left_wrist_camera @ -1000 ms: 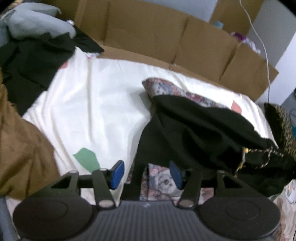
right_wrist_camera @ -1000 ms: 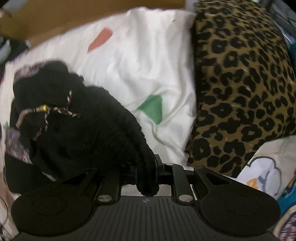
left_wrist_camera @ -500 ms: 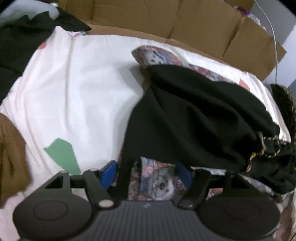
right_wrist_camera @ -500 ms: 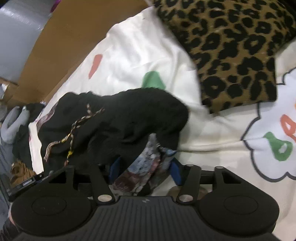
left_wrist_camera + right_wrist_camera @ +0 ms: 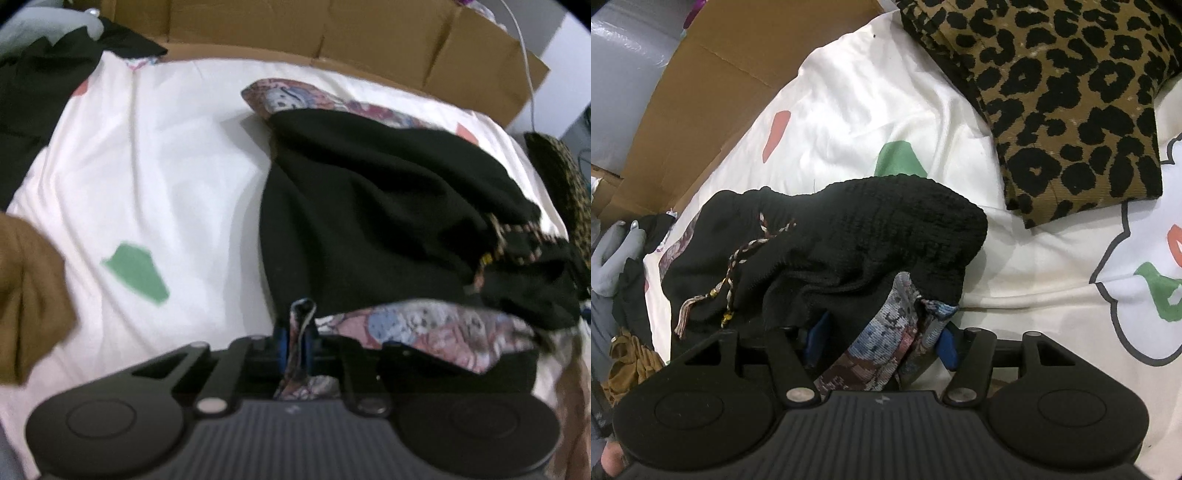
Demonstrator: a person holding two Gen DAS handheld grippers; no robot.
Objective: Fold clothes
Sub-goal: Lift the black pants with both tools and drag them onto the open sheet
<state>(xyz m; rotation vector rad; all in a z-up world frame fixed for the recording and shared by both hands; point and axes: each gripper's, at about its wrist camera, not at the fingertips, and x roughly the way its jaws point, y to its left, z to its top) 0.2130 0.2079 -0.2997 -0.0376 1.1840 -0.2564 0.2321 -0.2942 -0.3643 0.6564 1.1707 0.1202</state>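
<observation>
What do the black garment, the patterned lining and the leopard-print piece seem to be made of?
Black garment: matte knit, ribbed texture showing.
Patterned lining: thin woven or printed cloth, creasing limply; cannot tell which.
Leopard-print piece: heavier fabric with fine ribbing, possibly corduroy.

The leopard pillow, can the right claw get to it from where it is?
Probably yes. The leopard pillow lies bare on the sheet, nothing over it. But the right claw is open around the patterned cloth, so it must clear that first.
</observation>
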